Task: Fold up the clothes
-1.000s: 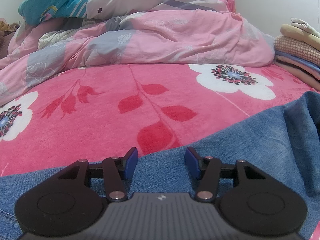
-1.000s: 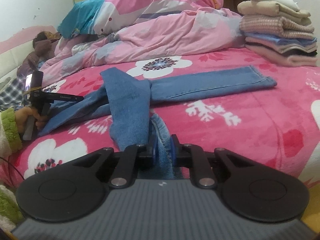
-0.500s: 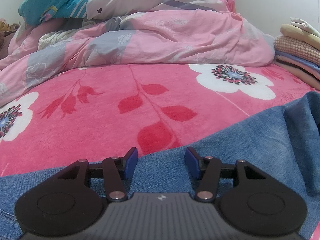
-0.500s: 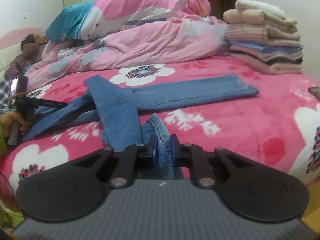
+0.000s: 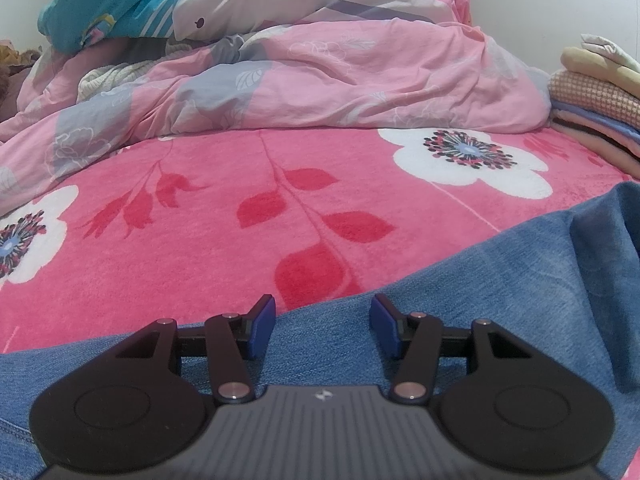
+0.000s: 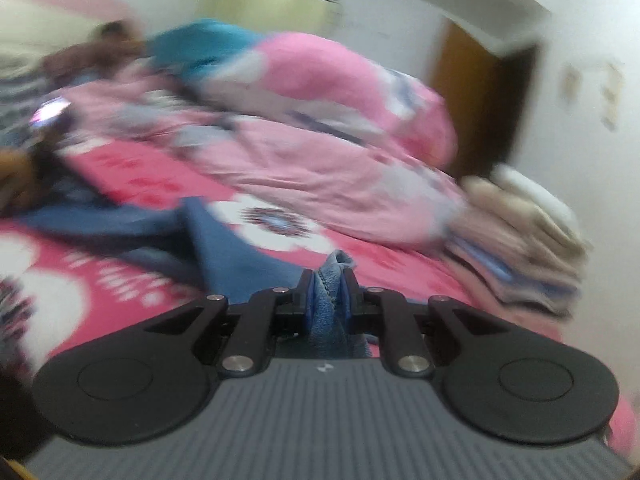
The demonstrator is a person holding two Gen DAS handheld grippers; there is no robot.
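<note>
Denim fills the space under the left gripper (image 5: 322, 326), which sits low and level over the jeans (image 5: 500, 300), pointing across the bed toward the heaped quilt. Its blue pads are spread wide apart, nothing between them, with the cloth's edge running just ahead of the fingertips (image 5: 262, 320). Beyond that edge lies the pink floral blanket (image 5: 224, 200), bare out to the pink duvet (image 5: 340, 84) along the far side, and a stack of folded clothes (image 5: 592, 108) sits at the far right edge of the bed.

Over to the right gripper (image 6: 327, 294): it's tilted, the whole view rolled and heavily blurred. Its pads are pinched close, with a bunched fold of the jeans (image 6: 326, 304) clamped between them, a tuft poking out past the tips. More blue fabric (image 6: 224, 248) trails away to the left across the blanket (image 6: 120, 280), toward the near left side of the bed. The duvet (image 6: 320, 160) rises behind, and the folded stack (image 6: 520, 240) stands to the right.
</note>
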